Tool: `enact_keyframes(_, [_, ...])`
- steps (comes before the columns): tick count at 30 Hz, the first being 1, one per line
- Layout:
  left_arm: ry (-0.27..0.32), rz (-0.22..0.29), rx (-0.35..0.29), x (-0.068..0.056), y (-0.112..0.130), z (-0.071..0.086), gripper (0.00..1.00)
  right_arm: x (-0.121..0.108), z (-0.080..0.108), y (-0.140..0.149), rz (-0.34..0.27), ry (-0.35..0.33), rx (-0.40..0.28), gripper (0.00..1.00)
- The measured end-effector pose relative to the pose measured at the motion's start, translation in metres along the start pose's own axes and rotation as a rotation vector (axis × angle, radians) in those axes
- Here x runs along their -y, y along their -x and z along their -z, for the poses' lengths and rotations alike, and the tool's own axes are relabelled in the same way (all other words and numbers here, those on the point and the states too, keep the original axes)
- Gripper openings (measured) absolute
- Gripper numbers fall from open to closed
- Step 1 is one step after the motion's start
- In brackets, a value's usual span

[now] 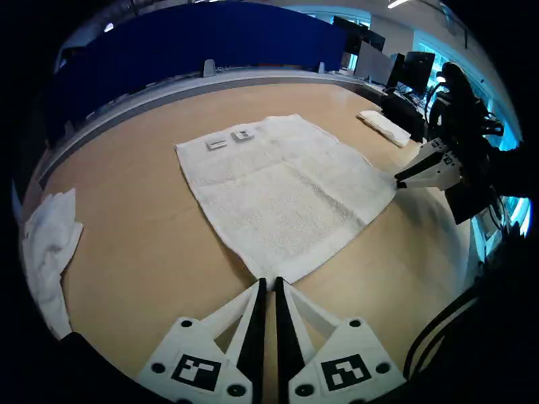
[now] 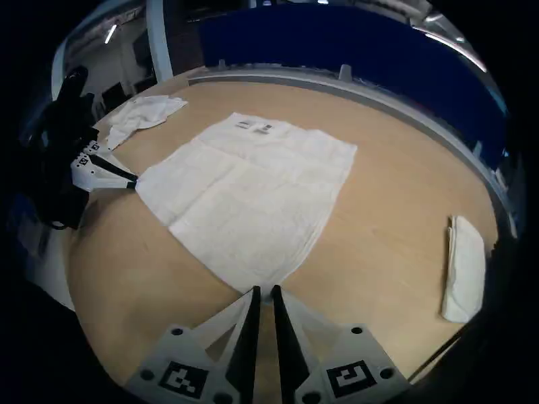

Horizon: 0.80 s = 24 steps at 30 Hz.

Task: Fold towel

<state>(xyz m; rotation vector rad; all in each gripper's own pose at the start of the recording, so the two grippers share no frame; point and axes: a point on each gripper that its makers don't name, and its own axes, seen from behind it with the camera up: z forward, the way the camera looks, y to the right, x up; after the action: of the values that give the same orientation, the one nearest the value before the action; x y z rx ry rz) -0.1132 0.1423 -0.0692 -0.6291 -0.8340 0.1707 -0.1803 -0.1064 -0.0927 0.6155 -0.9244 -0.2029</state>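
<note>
Towel (image 1: pixel 283 188) spread flat on the wooden worktop (image 1: pixel 135 222), one corner pinched between the closed fingers of the left tool (image 1: pixel 269 286) and the neighbouring corner pinched likewise by the right tool (image 2: pixel 264 291), with a crumpled cloth (image 1: pixel 47 249) and a folded cloth (image 2: pixel 465 269) lying well apart.

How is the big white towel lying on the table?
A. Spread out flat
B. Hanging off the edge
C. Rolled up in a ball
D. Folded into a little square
A: the big towel lies spread out flat on the table, with the left gripper pinching one corner and the right gripper pinching another.
</note>
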Motion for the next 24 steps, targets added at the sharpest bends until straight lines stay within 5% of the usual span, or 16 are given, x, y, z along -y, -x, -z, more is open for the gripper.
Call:
enact_keyframes(9, [0.003, 0.031, -0.018, -0.001, -0.012, 0.011, 0.09, 0.002, 0.016, -0.014, 0.009, 0.002, -0.025, 0.14])
enact_keyframes(24, [-0.003, 0.110, -0.060, -0.012, -0.042, 0.065, 0.09, 0.011, 0.061, -0.041, -0.027, -0.006, -0.067, 0.13])
